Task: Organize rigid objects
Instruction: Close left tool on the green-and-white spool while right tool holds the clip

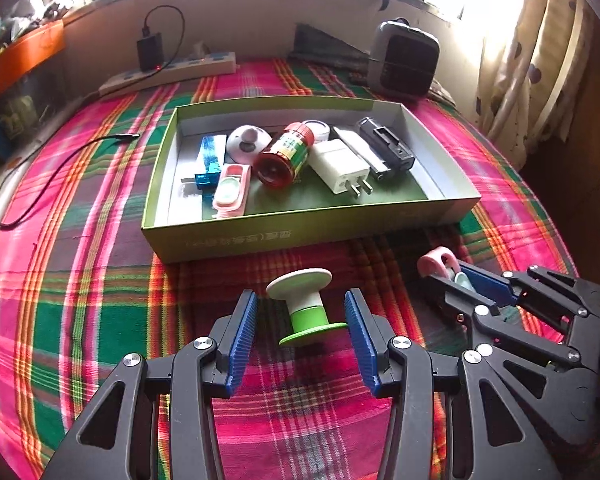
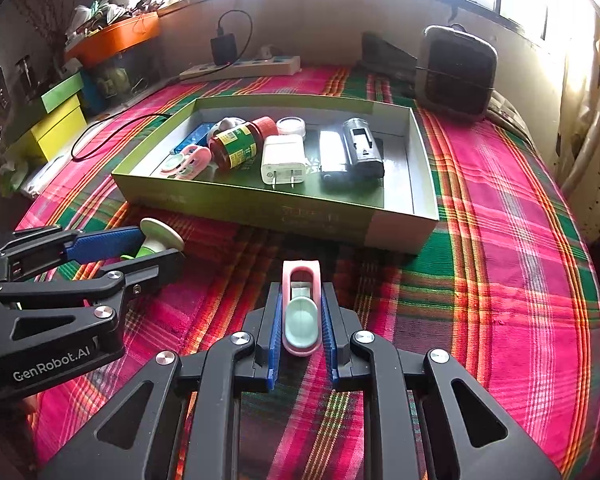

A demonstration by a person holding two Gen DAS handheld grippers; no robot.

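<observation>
While the green-and-white spool is flanked untouched by the spread left gripper, the pink clip is clenched in the right gripper.

Two pink clips, two spools, one jar, one charger, one box

I see a white-and-green spool tipped on the plaid cloth, a pink clip beside it.

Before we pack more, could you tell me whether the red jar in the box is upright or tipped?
Tipped: the red jar lies on its side in the box.
</observation>
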